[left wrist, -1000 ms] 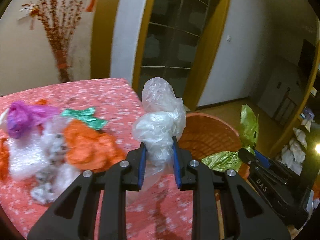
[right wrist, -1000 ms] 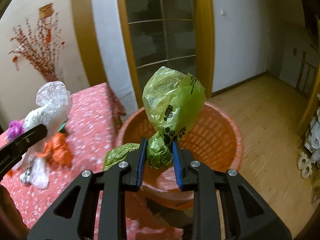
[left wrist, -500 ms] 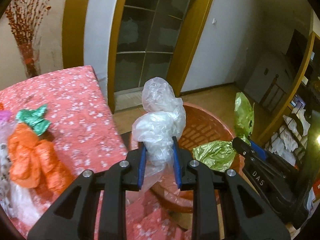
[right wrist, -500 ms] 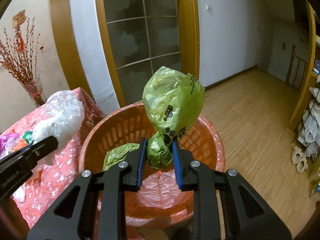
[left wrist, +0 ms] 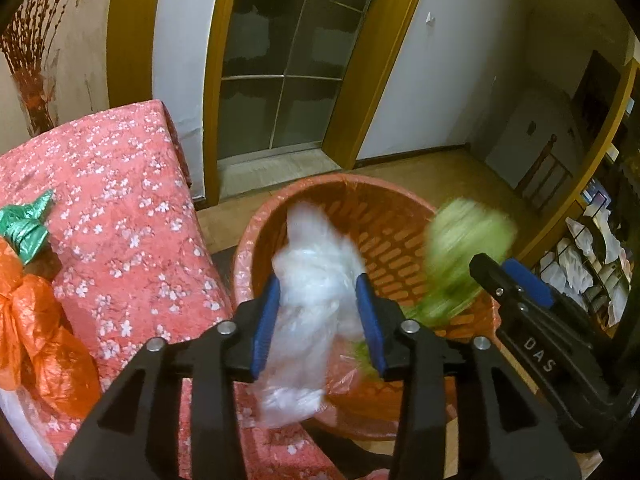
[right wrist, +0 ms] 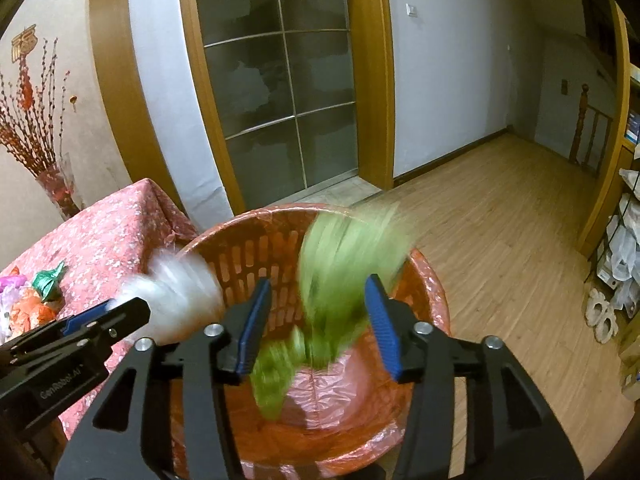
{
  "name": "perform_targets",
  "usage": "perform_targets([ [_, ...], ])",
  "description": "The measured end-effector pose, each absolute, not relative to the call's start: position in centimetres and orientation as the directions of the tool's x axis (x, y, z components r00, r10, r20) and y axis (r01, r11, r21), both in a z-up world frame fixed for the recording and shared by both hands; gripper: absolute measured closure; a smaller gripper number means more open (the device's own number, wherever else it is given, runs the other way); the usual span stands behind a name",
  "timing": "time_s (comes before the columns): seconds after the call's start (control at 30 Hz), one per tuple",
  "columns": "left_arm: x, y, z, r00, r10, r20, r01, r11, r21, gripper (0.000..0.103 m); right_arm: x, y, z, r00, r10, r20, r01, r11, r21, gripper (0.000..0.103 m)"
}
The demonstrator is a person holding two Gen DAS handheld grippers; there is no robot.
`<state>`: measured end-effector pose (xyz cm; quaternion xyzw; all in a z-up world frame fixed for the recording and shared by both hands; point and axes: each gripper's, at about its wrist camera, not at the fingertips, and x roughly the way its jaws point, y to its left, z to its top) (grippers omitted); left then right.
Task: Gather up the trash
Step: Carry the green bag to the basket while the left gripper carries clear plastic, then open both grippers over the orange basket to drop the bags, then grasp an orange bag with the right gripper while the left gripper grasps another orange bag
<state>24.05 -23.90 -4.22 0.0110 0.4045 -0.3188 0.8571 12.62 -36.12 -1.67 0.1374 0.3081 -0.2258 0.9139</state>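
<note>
**Both tools letting go over the basket**

Left wrist view: the left tool (left wrist: pixel 318 312) has its jaws opening, the clear plastic bag (left wrist: pixel 316 280) blurred between them above the orange basket (left wrist: pixel 384 216). An orange bag (left wrist: pixel 36 340) and a green bag (left wrist: pixel 26 222) lie on the red flowered surface (left wrist: pixel 120 200).

Right wrist view: the right tool (right wrist: pixel 318 316) is opening too, its jaws apart around the streaked light-green bag (right wrist: pixel 340 264) over the basket's pink liner (right wrist: pixel 340 392). Wooden floor (right wrist: pixel 500 240) and a glass door (right wrist: pixel 280 80) lie beyond.

Your white bag (left wrist: pixel 316 276) and green bag (right wrist: pixel 344 276) blur above the orange basket (right wrist: pixel 430 280) beside the counter's (left wrist: pixel 120 184) edge.
</note>
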Motion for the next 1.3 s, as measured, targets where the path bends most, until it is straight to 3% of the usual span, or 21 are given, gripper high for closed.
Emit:
perform_targets([
  [0.23,23.1,-22.4,-3.8,0.501,-0.513,-0.697,0.540,0.814,-0.211,0.049,12.1,-36.1,-1.4,0.708,-0.351,-0.614,0.506,0.857,0.094,0.041],
  [0.33,22.0,-21.0,-2.9,0.552,-0.483,-0.680,0.523,0.836,-0.169,0.040,11.6,-35.9,-1.1,0.711,-0.360,-0.604,0.506,0.859,0.083,0.029],
  [0.77,17.4,-11.5,-0.6,0.736,-0.299,-0.607,0.368,0.930,-0.012,0.024,11.6,-30.2,0.5,0.757,-0.304,-0.579,0.403,0.914,0.046,0.029],
  [1.3,15.9,4.9,0.1,0.828,-0.062,-0.558,0.051,0.998,-0.036,0.021,19.8,-16.8,-0.5,0.766,0.053,-0.641,0.050,0.989,0.141,0.031],
])
